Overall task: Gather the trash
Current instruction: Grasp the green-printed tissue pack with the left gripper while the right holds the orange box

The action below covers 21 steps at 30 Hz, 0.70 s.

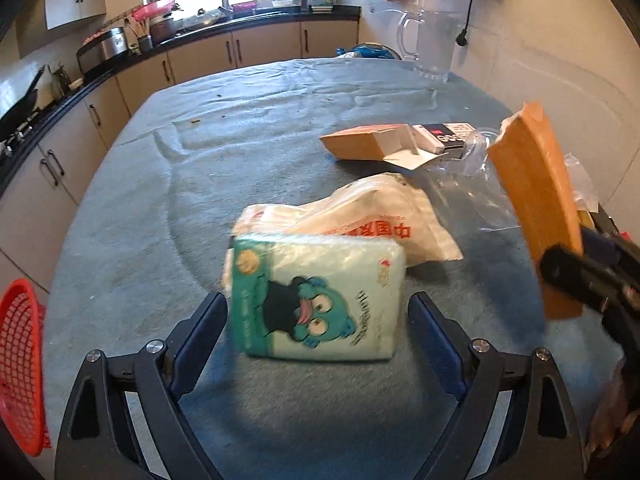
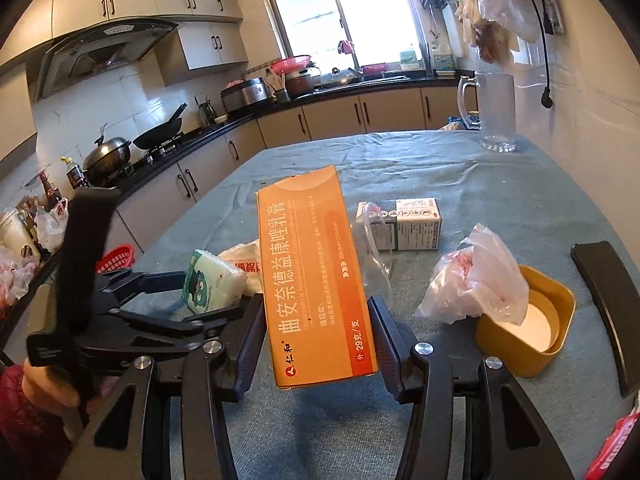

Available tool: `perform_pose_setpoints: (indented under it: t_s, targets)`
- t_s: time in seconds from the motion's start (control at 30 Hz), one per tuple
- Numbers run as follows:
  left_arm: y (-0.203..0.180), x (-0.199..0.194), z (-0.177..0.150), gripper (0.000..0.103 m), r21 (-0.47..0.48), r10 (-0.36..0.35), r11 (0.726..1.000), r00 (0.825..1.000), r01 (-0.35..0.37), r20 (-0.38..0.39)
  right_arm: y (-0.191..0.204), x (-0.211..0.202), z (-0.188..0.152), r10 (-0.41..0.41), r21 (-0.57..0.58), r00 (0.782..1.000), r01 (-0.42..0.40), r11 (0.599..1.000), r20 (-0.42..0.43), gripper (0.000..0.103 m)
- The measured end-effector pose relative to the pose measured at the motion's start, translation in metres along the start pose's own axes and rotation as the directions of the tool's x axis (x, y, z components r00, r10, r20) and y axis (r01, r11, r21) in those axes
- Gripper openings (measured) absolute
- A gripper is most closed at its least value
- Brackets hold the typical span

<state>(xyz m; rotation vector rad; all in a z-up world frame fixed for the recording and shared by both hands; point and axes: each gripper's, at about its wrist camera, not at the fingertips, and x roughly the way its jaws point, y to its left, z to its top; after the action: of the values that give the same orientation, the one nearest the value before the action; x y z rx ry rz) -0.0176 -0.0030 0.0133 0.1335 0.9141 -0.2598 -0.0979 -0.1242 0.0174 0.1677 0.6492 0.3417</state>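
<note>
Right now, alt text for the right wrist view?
The right claw grips a long orange cardboard box above a grey cloth-covered table. At the left, the open left claw brackets a green cartoon tissue pack; a yellow tub sits right.

The tall orange cardboard medicine box [image 2: 316,280] reads 曲安奈德益康唑乳膏, 仁和 and 29克/支. The crumpled white plastic bag [image 1: 360,216], centre frame, shows red characters 中国, upside down.

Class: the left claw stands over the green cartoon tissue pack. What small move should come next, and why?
Probably close the left claw on the green cartoon tissue pack: its fingers already flank the pack without pressing it, while the right claw is occupied with the orange cardboard box.
</note>
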Motion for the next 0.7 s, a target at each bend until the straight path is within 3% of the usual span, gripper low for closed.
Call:
perform_pose_setpoints:
  t_s: [0.07,0.1,0.13,0.17,0.5,0.7]
  targets:
    - [0.002,0.003,0.001,0.091,-0.017,0.002,1.000,1.000,-0.002,-0.004,-0.001,0.002,-0.003,0.002,0.005,1.000,-0.002,1.000,-0.013,0.055]
    - [0.004,0.003,0.000,0.087,-0.029,-0.012,1.000,1.000,0.012,-0.008,0.000,0.001,-0.003,0.002,0.006,1.000,-0.002,1.000,-0.003,0.055]
    - [0.006,0.003,0.000,0.076,-0.040,-0.020,0.999,1.000,0.019,-0.008,0.000,0.000,-0.004,0.002,0.004,1.000,-0.002,1.000,0.001,0.055]
    - [0.009,0.003,-0.001,0.073,-0.051,-0.024,0.998,1.000,0.024,-0.009,0.001,0.000,-0.004,0.001,0.001,1.000,-0.001,1.000,0.001,0.055]
    - [0.021,-0.029,-0.012,0.073,-0.100,-0.031,0.994,0.996,0.039,0.082,0.015,-0.009,-0.005,-0.073,-0.047,0.996,0.075,0.996,0.046,0.055]
    - [0.024,-0.061,-0.019,0.073,-0.098,-0.006,0.995,0.988,0.021,0.157,0.026,-0.015,0.003,-0.063,-0.057,0.996,0.067,0.996,0.066,0.055]
